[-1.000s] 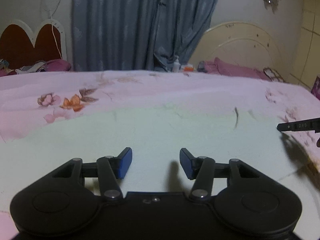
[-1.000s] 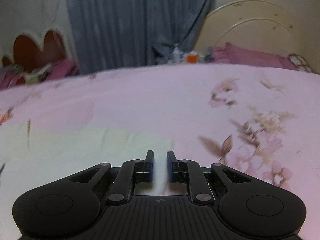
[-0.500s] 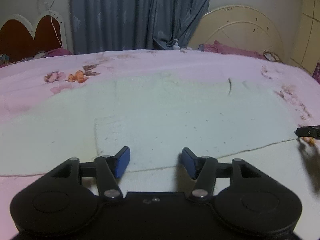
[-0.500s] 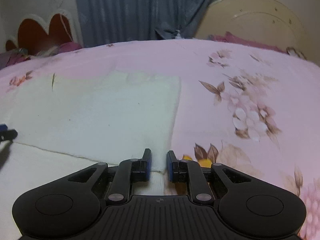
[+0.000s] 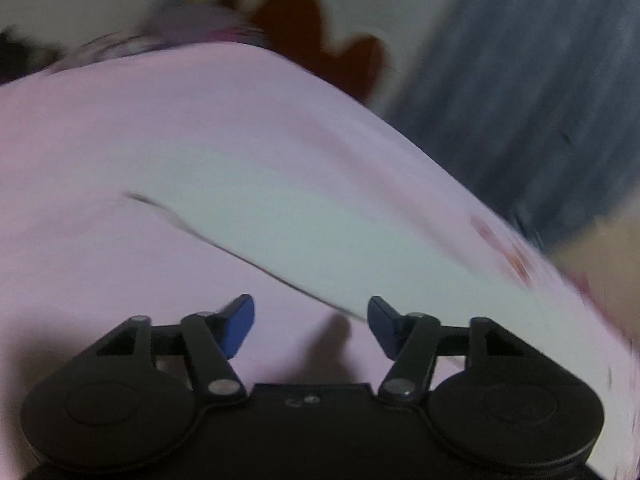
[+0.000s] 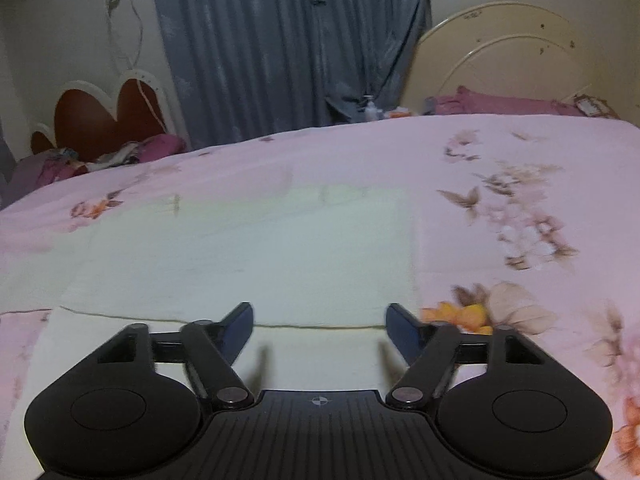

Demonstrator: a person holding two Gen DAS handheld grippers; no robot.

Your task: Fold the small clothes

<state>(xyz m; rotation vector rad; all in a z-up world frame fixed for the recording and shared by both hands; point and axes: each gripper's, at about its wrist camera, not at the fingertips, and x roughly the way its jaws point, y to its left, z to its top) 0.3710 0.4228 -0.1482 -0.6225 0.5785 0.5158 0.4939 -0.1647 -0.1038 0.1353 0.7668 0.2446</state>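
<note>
On the pink floral bedspread (image 6: 500, 152), a pale cream-white cloth (image 6: 256, 248) is lying spread flat, its right edge running straight toward the far side of the bed and its near part folded over, so that a hem line is crossing just ahead of the right gripper (image 6: 319, 326). That black two-finger gripper with blue pads is hovering over the cloth's near right corner with its jaws spread wide and nothing between them. The left gripper (image 5: 311, 322), of the same black and blue build, is also standing wide apart and holding nothing; its view is tilted and heavily blurred, showing the cloth's (image 5: 304, 216) left edge slanting across the bedspread (image 5: 120, 128) toward its right fingertip. Behind the bed, a grey-blue pleated curtain (image 6: 288, 40) is hanging between a dark red headboard with a white scalloped rim (image 6: 104, 116) and a cream arched headboard (image 6: 508, 52).
</note>
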